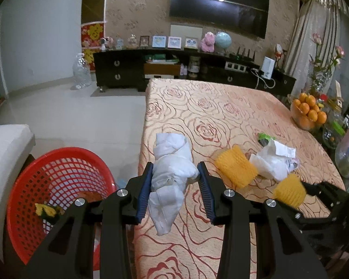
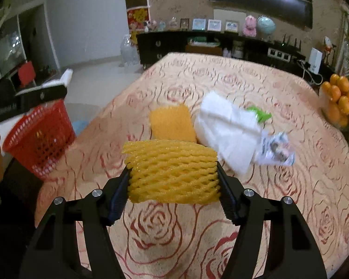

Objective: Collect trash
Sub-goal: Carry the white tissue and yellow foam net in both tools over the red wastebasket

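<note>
My left gripper [image 1: 175, 176] is shut on a crumpled white tissue wad [image 1: 172, 169] and holds it above the table's left edge, just right of the red mesh basket [image 1: 55, 186]. My right gripper [image 2: 173, 179] is shut on a yellow foam fruit net [image 2: 172, 172] held above the table; it also shows in the left wrist view [image 1: 289, 191]. A second yellow foam net [image 2: 172, 123] lies on the table, next to crumpled white paper [image 2: 228, 130], a green scrap [image 2: 260, 114] and a printed wrapper [image 2: 276, 148].
The table [image 1: 221, 107] has a peach rose-patterned cloth. A bowl of oranges [image 1: 308, 114] stands at its right edge. The basket holds a yellow scrap [image 1: 45, 210]. A white cushioned seat [image 1: 4, 153] is at the left. A dark cabinet [image 1: 128, 69] stands behind.
</note>
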A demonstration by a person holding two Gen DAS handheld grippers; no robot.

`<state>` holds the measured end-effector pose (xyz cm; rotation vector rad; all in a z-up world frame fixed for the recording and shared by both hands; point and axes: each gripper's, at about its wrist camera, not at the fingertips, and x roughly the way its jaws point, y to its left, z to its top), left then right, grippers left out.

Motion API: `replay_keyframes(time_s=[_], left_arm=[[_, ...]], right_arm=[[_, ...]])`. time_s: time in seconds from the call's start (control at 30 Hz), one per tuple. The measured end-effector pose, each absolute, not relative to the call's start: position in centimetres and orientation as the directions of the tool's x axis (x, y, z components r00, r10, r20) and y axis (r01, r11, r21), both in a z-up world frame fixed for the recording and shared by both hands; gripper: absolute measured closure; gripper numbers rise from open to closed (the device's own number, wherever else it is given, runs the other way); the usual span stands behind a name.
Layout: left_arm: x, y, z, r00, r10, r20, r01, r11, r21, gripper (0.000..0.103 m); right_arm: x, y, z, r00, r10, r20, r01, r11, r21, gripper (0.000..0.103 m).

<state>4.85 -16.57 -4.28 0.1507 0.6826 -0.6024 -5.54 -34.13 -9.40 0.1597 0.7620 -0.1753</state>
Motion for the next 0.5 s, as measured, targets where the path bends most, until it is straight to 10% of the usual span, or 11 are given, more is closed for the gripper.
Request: replay_keyframes(time_s=[0.5], left_arm=[[5.2, -12.9, -1.5, 0.728, -0.392, -0.563, 0.471, 0.882, -0.004, 0.066]], right_arm=[[-2.4, -33.3, -3.9, 0.782, -0.117, -0.613, 0.222, 0.970, 0.099, 0.038]])
